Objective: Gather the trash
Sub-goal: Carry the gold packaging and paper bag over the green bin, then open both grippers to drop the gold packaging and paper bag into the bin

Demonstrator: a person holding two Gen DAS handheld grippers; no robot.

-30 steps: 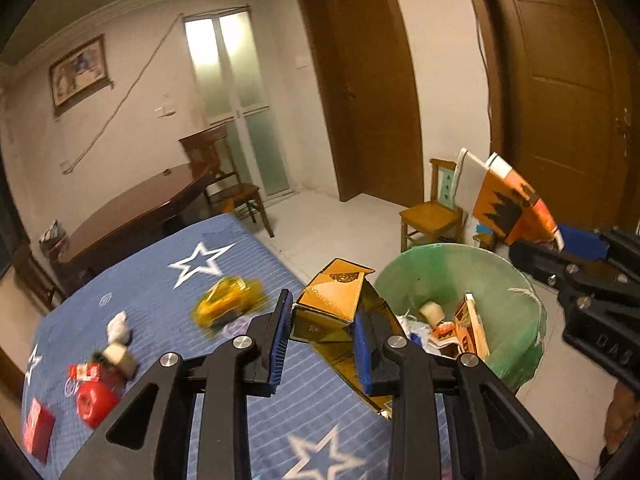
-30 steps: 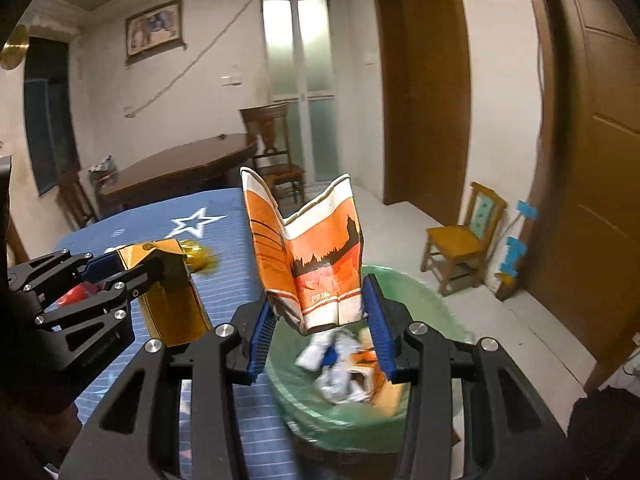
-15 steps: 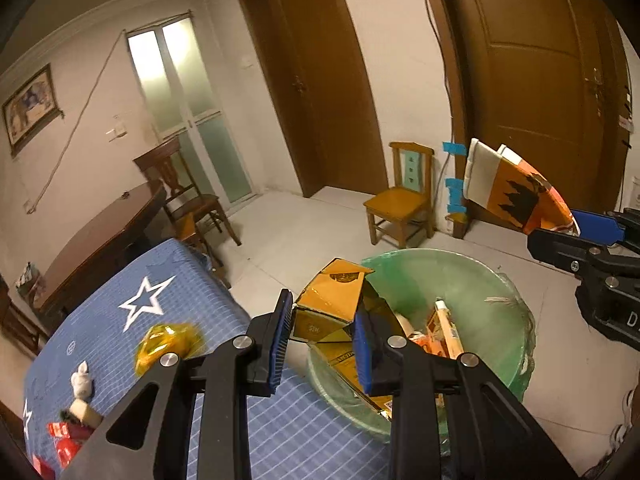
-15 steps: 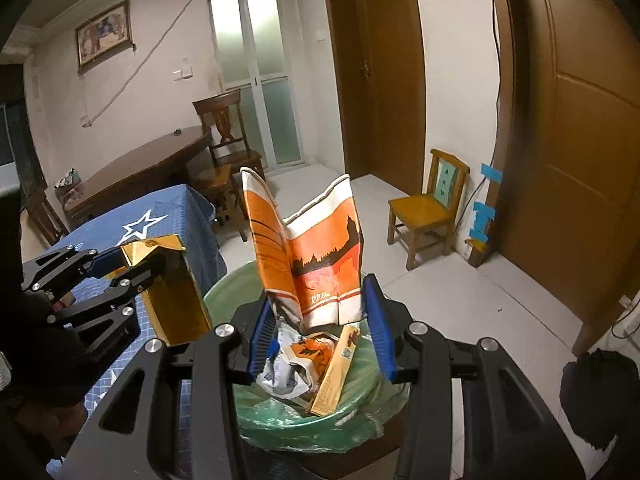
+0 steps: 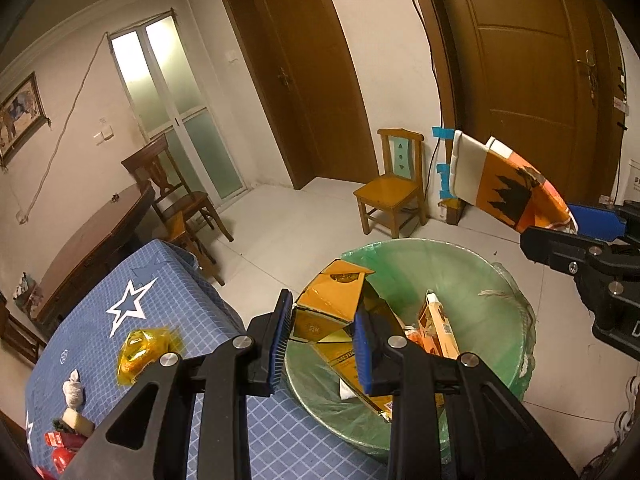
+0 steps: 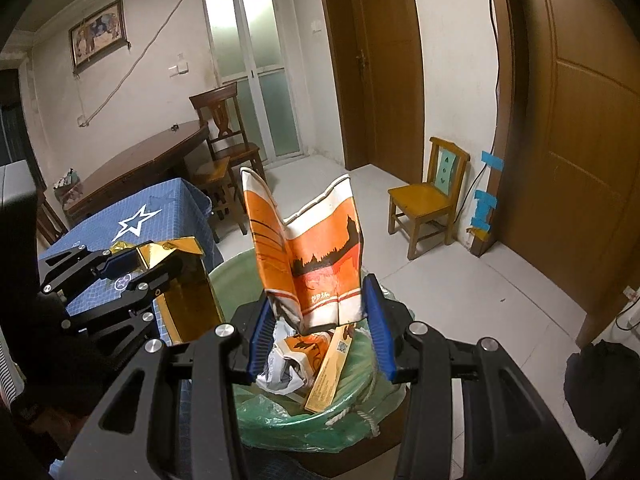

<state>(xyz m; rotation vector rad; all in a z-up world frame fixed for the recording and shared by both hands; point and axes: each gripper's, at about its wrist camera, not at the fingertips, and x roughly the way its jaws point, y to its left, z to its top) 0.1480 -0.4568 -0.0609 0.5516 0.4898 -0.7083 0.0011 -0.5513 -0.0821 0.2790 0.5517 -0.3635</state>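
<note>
My left gripper [image 5: 322, 340] is shut on a crushed gold carton [image 5: 332, 304] and holds it over the near rim of the green-lined trash bin [image 5: 492, 280]. My right gripper [image 6: 318, 330] is shut on an orange and white snack bag [image 6: 316, 256], held upright above the bin [image 6: 360, 396]. The bag also shows in the left wrist view [image 5: 504, 184], and the carton in the right wrist view [image 6: 188, 292]. Wrappers and a flat orange box [image 6: 328, 368] lie inside the bin.
A table with a blue star cloth [image 5: 132, 320] carries a yellow wrapper [image 5: 140, 352], a white wad [image 5: 74, 388] and red items [image 5: 60, 448]. A small wooden chair [image 5: 392, 184], a dark wooden table [image 5: 92, 248] and brown doors stand behind.
Both grippers have moved from over the blue table to above the bin, each still holding its item. The bin now lies directly below both.
</note>
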